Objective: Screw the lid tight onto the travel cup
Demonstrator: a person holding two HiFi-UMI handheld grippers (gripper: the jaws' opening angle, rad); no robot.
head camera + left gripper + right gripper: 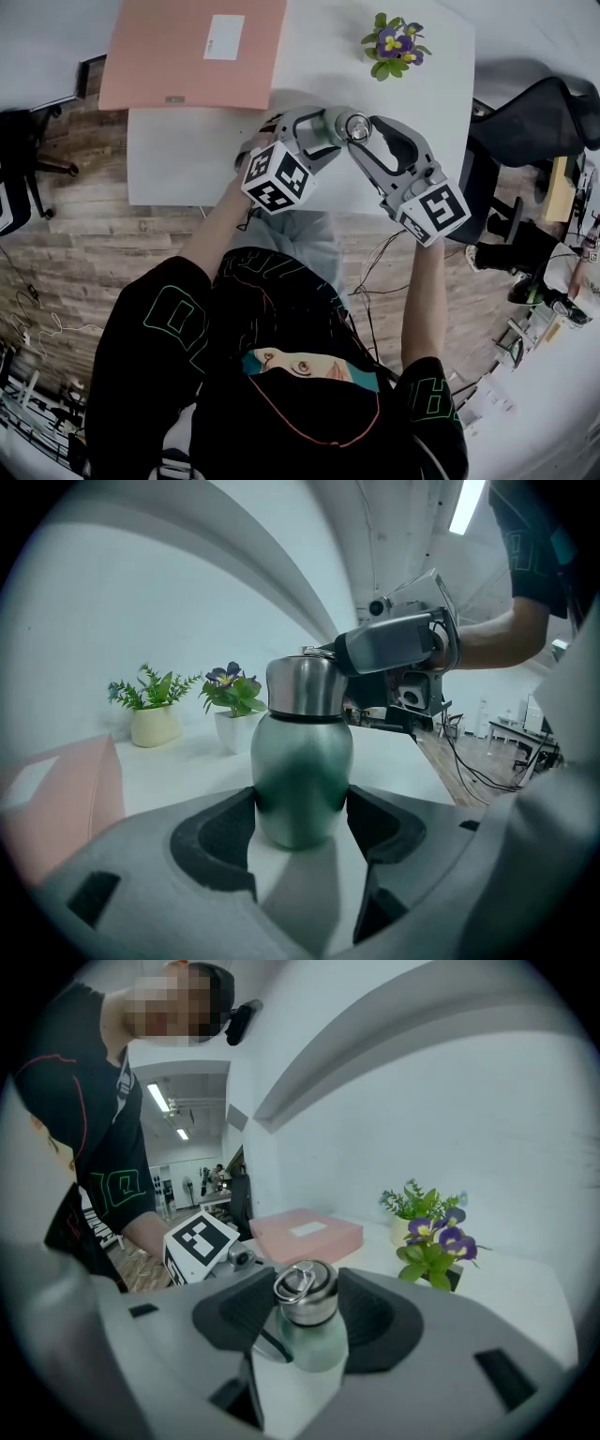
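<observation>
A green travel cup with a steel lid stands upright on the white table. My left gripper is shut on the cup's green body, one dark pad pressed against each side. My right gripper comes in from the other side and is shut on the lid, whose ring handle faces up. In the head view both grippers meet at the cup near the table's front edge, the left gripper on the left and the right gripper on the right.
A pink folder lies at the table's back left. A potted purple flower stands at the back right, with a second green plant beside it. A black chair is right of the table. Cables run over the wooden floor.
</observation>
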